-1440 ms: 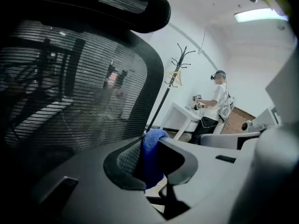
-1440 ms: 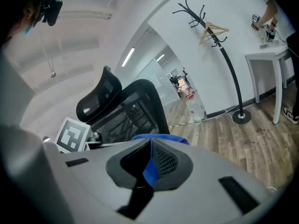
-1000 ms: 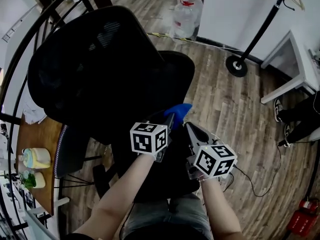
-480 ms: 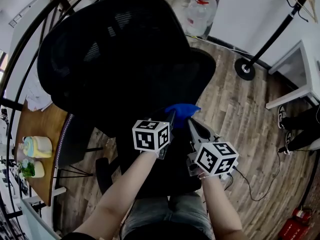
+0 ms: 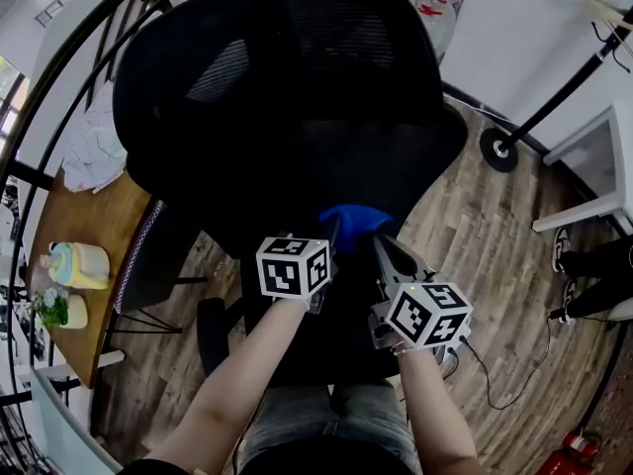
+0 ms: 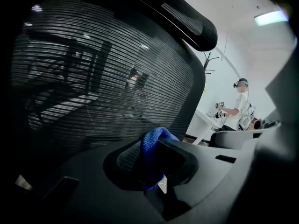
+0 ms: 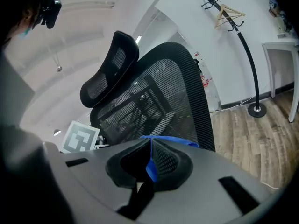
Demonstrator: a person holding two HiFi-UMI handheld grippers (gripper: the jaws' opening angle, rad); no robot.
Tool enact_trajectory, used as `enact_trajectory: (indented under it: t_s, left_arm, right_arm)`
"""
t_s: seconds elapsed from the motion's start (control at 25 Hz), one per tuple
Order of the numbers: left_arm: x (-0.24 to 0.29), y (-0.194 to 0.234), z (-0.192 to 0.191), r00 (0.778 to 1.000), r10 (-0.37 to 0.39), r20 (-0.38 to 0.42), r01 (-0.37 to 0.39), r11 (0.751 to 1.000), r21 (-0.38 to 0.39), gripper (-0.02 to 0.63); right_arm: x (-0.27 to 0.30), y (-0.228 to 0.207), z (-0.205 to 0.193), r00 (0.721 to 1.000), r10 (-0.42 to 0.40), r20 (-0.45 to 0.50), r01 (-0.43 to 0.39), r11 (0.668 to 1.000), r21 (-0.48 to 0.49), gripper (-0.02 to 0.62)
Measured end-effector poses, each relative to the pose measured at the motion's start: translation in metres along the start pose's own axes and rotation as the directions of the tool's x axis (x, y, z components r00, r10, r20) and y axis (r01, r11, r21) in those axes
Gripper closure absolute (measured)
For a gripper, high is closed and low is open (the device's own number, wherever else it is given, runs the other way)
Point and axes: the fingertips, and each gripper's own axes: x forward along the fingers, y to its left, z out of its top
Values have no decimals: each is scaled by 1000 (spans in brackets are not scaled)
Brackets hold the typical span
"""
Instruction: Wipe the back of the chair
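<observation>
Left gripper [image 5: 333, 237] and right gripper [image 5: 380, 252] both pinched the blue cloth [image 5: 354, 216]. Chair back [image 5: 297, 107] stood upright just ahead, and the left looked nearer.

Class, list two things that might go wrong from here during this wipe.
The right hand-held gripper pinches only a thin edge of the blue cloth; drag on the mesh back may pull it free.
The cloth sits bunched at the left hand-held gripper, so jaw tips might snag the mesh.

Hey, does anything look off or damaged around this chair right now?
Nothing stands out. The chair stands upright with its mesh back intact, and the blue cloth is pinched by both the left gripper and the right gripper beside that back.
</observation>
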Motion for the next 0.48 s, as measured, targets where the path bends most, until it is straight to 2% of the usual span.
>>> enact_trajectory:
  t_s: [0.48]
  left_arm:
    - [-53,67,-3,993,111,34,-109,993,-49,540]
  right_arm:
    - [30,51,-22,996,68,-51,-70,997,-34,566]
